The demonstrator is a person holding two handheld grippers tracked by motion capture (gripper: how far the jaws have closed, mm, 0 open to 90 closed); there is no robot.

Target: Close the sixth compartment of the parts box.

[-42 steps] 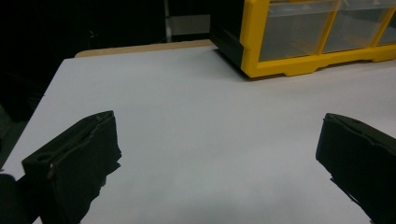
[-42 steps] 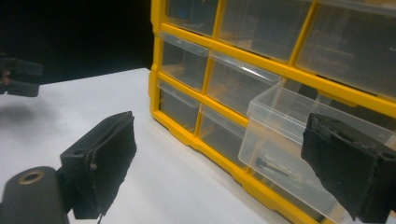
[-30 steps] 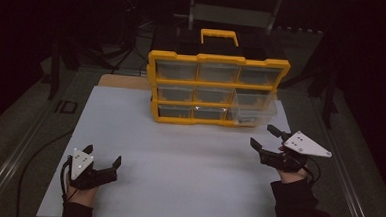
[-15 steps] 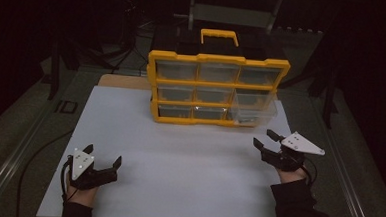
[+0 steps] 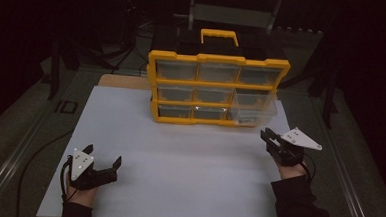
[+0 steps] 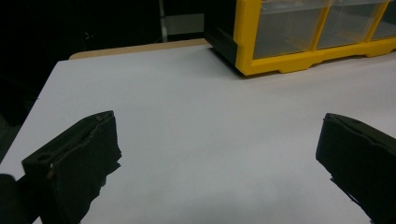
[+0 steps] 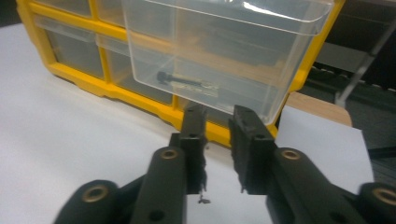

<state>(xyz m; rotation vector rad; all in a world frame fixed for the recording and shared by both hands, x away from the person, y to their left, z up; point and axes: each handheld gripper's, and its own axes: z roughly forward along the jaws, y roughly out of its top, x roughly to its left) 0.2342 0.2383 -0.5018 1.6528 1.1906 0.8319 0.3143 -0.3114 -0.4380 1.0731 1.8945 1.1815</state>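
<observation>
Dark room, white table (image 5: 178,153) with yellow drawer organizer (image 5: 217,87) at the back. Its lower right clear drawer (image 7: 219,51) is pulled out, a dark bolt (image 7: 180,80) lying inside. Right hand-held gripper (image 7: 218,122) sits just in front of that drawer, jaws have just been closing, narrow gap, nothing between them. Left hand-held gripper (image 5: 101,160) rests near the front left table edge, jaws wide apart, empty.
</observation>
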